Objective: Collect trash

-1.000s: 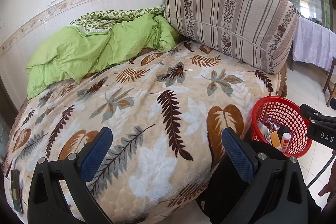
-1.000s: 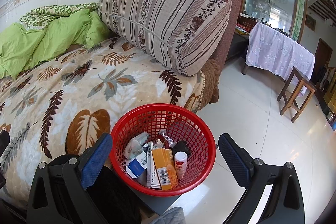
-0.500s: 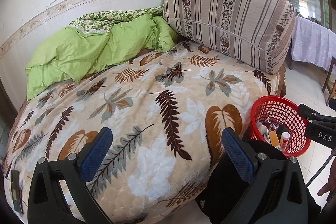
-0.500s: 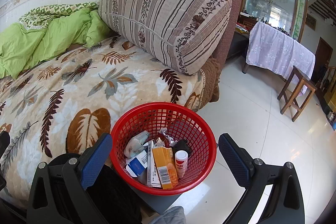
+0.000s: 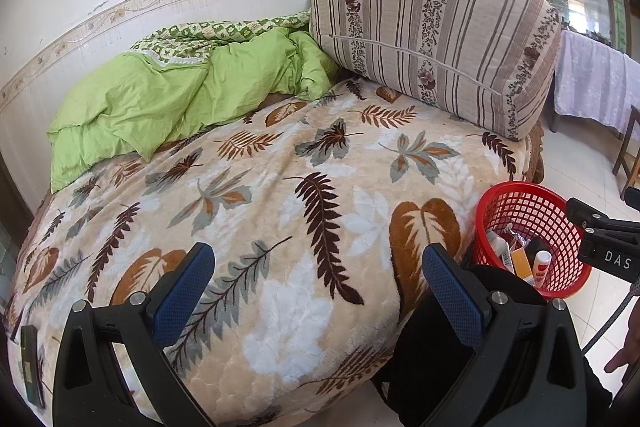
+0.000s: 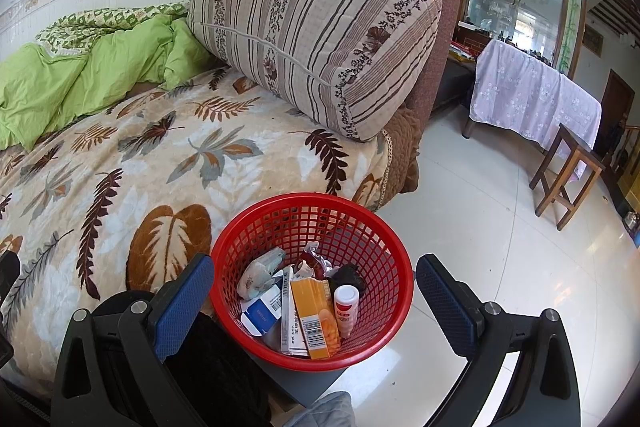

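Observation:
A red mesh basket (image 6: 384, 239) stands beside the bed's near corner, directly below my right gripper (image 6: 314, 293), which is open and empty. Inside it lie an orange box (image 6: 316, 319), a small white bottle with a red label (image 6: 346, 309), a blue-and-white box (image 6: 260, 315), a crumpled white wrapper (image 6: 258, 269) and foil scraps. In the left wrist view the same basket (image 5: 528, 211) sits at the right, and my left gripper (image 5: 318, 285) hangs open over the leaf-patterned blanket (image 5: 280, 187) with nothing between its fingers. No loose trash shows on the blanket.
A green quilt (image 5: 180, 99) is bunched against the wall and a striped bolster (image 5: 436, 39) leans on the headboard. A cloth-covered table (image 6: 532, 95) and a wooden stool (image 6: 568, 171) stand on the tiled floor (image 6: 480, 211). A dark phone-like object (image 5: 30, 363) lies at the blanket's left edge.
Both views have drifted very slightly; the basket sits a touch lower in the left wrist view. Both grippers stay open and nothing in the basket has moved.

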`<move>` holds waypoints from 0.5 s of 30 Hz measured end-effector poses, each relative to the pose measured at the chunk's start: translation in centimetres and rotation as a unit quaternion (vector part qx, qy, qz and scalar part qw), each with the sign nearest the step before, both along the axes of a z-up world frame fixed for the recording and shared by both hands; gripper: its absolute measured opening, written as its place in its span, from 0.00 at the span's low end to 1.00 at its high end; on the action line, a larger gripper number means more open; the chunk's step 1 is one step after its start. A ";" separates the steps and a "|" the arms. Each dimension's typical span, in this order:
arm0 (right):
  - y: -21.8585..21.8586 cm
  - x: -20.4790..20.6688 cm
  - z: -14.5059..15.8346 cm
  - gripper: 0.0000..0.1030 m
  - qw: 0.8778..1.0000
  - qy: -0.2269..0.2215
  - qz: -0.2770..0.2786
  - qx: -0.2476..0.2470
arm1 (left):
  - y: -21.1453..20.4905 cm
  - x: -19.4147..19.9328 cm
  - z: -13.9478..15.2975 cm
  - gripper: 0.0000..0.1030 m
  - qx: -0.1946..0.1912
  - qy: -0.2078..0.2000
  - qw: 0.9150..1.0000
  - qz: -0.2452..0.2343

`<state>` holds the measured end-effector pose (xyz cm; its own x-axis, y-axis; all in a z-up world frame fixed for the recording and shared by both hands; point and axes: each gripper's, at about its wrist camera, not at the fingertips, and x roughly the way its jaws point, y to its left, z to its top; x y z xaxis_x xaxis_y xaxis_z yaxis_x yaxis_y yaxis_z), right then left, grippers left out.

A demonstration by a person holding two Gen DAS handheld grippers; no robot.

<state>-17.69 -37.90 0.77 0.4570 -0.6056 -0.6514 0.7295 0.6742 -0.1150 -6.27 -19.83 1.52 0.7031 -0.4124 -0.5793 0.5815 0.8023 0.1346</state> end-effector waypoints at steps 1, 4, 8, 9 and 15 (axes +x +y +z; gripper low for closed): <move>0.1 0.0 0.0 0.98 1.000 0.000 0.000 0.000 | 0.0 0.0 0.0 1.00 0.000 0.000 1.000 0.000; 0.0 0.0 0.0 0.98 1.000 0.000 0.000 0.000 | 0.0 0.0 0.0 1.00 -0.001 -0.001 1.000 -0.001; 0.0 0.0 0.0 0.98 1.000 0.001 0.001 0.001 | 0.0 -0.1 0.0 1.00 0.000 -0.001 1.000 0.000; 0.1 0.0 -0.1 0.98 1.000 0.001 0.000 0.001 | 0.0 -0.1 0.0 1.00 -0.001 -0.001 1.000 -0.001; 0.0 0.0 -0.1 0.98 1.000 0.000 0.002 0.002 | -0.1 -0.2 0.0 1.00 -0.001 -0.001 1.000 -0.001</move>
<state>-17.66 -37.93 0.65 0.4584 -0.6021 -0.6538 0.7272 0.6769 -0.1135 -6.44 -19.96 1.51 0.7042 -0.4142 -0.5766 0.5821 0.8019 0.1349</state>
